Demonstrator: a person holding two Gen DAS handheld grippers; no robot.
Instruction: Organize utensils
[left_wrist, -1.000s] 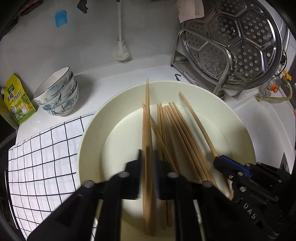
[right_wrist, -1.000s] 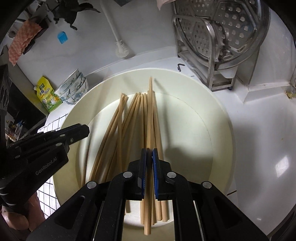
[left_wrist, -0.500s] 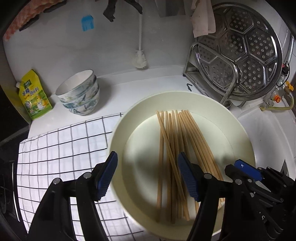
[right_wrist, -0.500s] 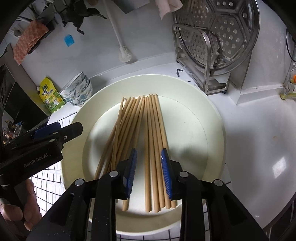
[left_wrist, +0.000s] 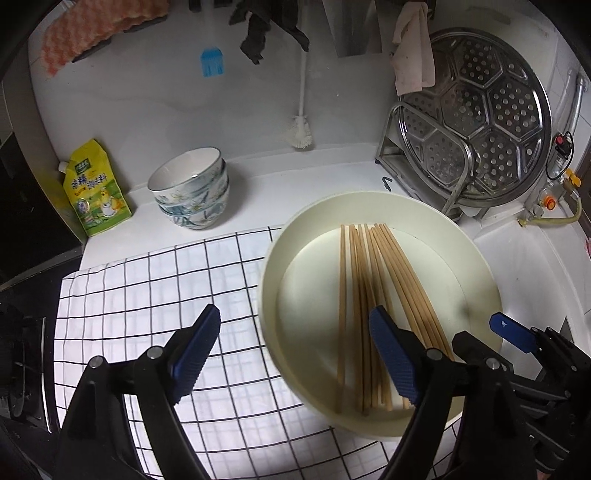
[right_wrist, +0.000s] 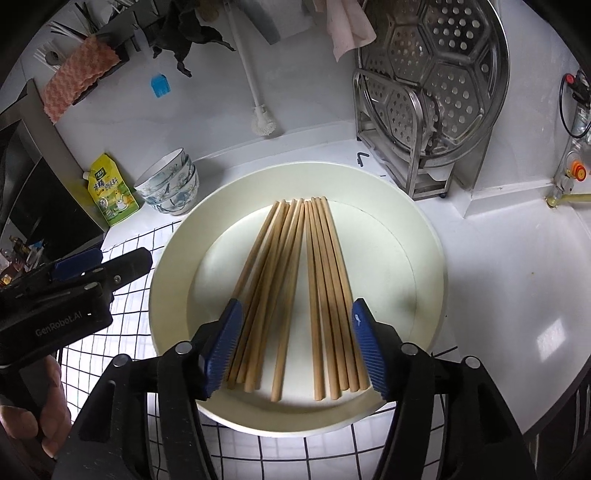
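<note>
Both my sets of jaws have just been opening and now stand wide with nothing in them. My right gripper (right_wrist: 295, 345) hangs above the near ends of the chopsticks (right_wrist: 303, 288), which lie loose in the cream plate (right_wrist: 424, 266); the sticks show between its pads but neither pad touches them. My left gripper (left_wrist: 295, 354) straddles the plate's left rim, one pad over the checked cloth (left_wrist: 147, 295) and the other over the sticks.

The sticks fan into two bundles with uneven near ends, so a careless pinch would probably catch only a few and roll or scatter the rest. The plate overhangs the cloth at the edge of the surface (right_wrist: 498, 258); a downward knock on its near rim could tip it. My two grippers sit close, so converging on one bundle risks a clash.
</note>
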